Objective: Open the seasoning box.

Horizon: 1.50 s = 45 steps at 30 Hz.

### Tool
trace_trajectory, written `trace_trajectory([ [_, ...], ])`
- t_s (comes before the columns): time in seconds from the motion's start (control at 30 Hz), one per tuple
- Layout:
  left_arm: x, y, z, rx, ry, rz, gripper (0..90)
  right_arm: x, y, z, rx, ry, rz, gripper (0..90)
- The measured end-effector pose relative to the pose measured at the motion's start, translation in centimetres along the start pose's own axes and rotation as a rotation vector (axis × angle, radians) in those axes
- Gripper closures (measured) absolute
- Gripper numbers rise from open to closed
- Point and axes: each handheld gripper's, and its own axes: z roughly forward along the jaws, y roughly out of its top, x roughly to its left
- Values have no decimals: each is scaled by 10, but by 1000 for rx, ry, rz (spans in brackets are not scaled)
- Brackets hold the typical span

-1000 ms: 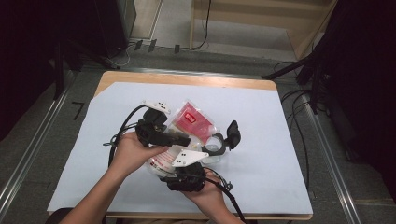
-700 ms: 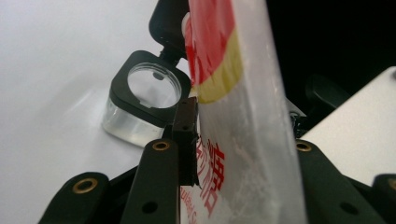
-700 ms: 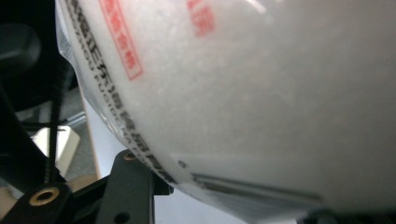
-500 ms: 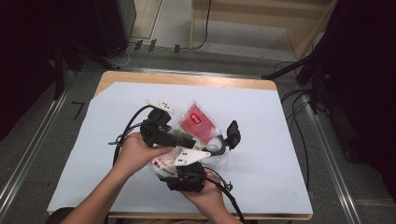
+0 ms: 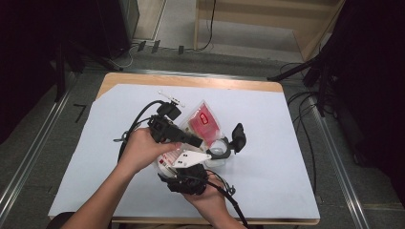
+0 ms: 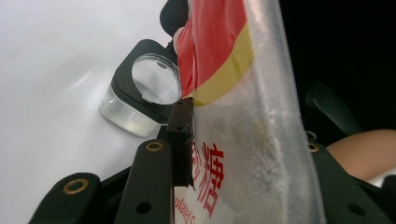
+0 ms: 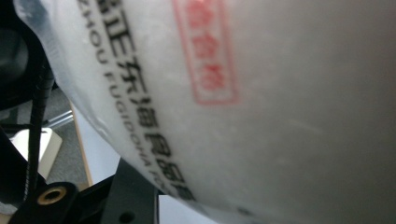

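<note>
A clear plastic sugar bag with a red label is held up over the table between both grippers. My left gripper comes in from the left; its jaws have just been opening, with the bag still between them and the left pad against its side. My right gripper is below, near the front edge. Its jaws have closed a little on the bag's white lower part, and one finger shows under it. Beside the bag stands a clear container with its black lid flipped open.
The table has a pale cover. A small white object lies near its back edge. Cables trail from both grippers, one looping at the left. In the left gripper view the container sits just beyond the jaws.
My left hand and the top of the bag have edged slightly to the right. My right hand has stayed in place.
</note>
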Motion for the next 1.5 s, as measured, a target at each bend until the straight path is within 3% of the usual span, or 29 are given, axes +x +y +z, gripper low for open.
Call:
trace_trajectory([
  [0.1,-1,4,-4,1,-6,-27,647,5,5,0,-5,-35,-34,580],
  [0.17,-1,3,-4,3,-7,-15,645,6,6,-1,-20,-46,-45,583],
  [0.3,2,0,2,6,-9,-14,637,6,2,0,-10,-27,-29,590],
  [0.5,2,-3,3,17,24,-10,608,0,-5,1,-15,37,55,596],
  [0.7,1,-8,-3,15,34,17,634,-1,-5,-1,-25,48,70,601],
  [1.07,1,-10,-9,65,76,-1,728,-2,-5,0,-34,82,86,607],
  [1.23,-1,-10,-5,67,84,7,794,4,-4,2,0,22,-3,592],
  [1.5,-6,-8,4,16,111,-3,770,-1,-4,3,15,27,51,581],
])
